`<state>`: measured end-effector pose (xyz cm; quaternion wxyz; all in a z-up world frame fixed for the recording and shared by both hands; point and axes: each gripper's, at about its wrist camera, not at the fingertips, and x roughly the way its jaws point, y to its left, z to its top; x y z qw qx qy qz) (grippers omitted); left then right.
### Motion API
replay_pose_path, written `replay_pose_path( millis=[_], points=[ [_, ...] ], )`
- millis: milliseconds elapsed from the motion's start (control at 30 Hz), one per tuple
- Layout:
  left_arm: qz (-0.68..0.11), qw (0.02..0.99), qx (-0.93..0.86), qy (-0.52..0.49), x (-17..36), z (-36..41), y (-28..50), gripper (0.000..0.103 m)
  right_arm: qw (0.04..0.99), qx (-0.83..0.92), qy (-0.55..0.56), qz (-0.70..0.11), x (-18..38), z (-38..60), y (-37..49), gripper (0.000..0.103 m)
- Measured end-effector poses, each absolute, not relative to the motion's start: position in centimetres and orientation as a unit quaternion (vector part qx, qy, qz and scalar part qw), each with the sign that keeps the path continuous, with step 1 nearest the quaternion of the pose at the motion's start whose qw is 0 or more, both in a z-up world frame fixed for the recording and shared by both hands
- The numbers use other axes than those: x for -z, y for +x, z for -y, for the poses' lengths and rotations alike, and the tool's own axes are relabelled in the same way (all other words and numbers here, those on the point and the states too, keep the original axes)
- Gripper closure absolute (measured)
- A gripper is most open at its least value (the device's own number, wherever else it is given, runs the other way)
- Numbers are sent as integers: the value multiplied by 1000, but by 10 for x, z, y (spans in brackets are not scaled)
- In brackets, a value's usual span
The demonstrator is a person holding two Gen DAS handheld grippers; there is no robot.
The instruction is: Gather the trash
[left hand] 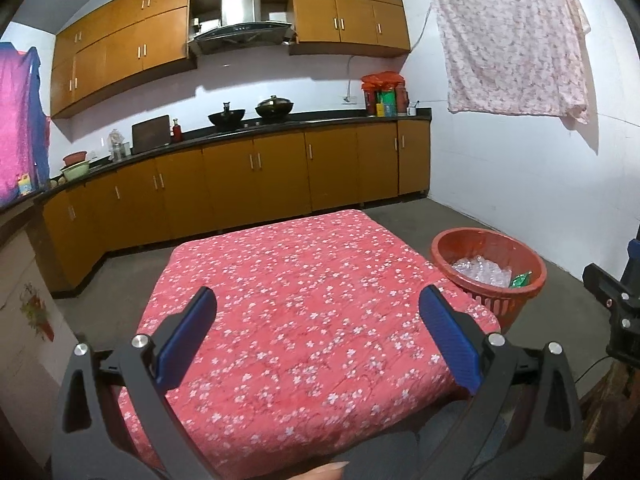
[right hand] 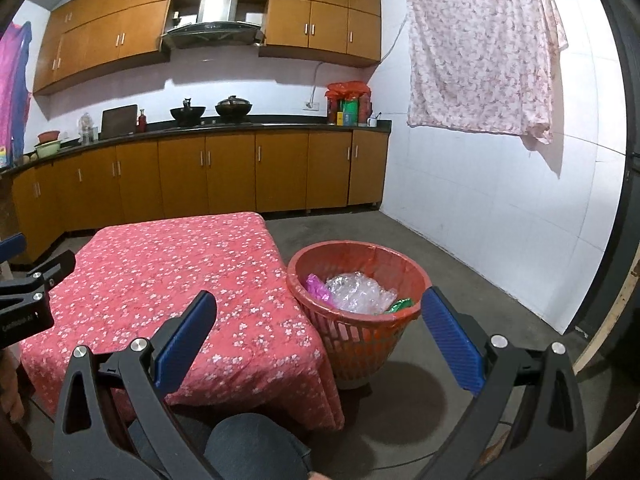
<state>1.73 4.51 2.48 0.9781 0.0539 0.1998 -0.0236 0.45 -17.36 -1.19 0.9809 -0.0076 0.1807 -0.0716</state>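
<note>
— Across the middle of the left wrist view, what lies under the tool?

— A low table (left hand: 320,300) covered by a red cloth with small white flowers. The left gripper (left hand: 318,336) hangs above its near part, its 2 blue-padded fingers (left hand: 188,340) spread wide with nothing between them.

— And the other tool?

— The right gripper (right hand: 320,340) is also spread wide and holds nothing. Its left finger sits over the cloth's near right corner; its right finger overlaps the near rim of the red basket (right hand: 360,336). A piece of it also shows at the right edge of the left wrist view.

— Where is the trash?

— Inside that basket, which stands on the grey floor touching the table's right side. In the right wrist view, crumpled clear plastic (right hand: 358,290) fills the center, a pink-purple wrapper (right hand: 318,286) lies at its left, and a green wrapper (right hand: 400,304) rests against the near right wall. The left wrist view shows the basket (left hand: 488,264) at center right with the clear plastic and green piece only.

— Anything of the person?

— A knee in blue jeans (right hand: 256,448) at the bottom of the right wrist view.

— Background?

— Wooden cabinets (left hand: 248,168) along the upper half, 2 dark woks (left hand: 250,114) on the counter, and a pale floral sheet (left hand: 516,40) hanging at the upper right.
</note>
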Motion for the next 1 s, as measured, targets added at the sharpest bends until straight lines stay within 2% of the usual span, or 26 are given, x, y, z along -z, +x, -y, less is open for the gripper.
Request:
replay_pose_path(
  millis=[1000],
  points=[
    [-209,976,34,45,-15,-41,-7,4,981,82,5,-176,23,157,-17,2]
  ],
)
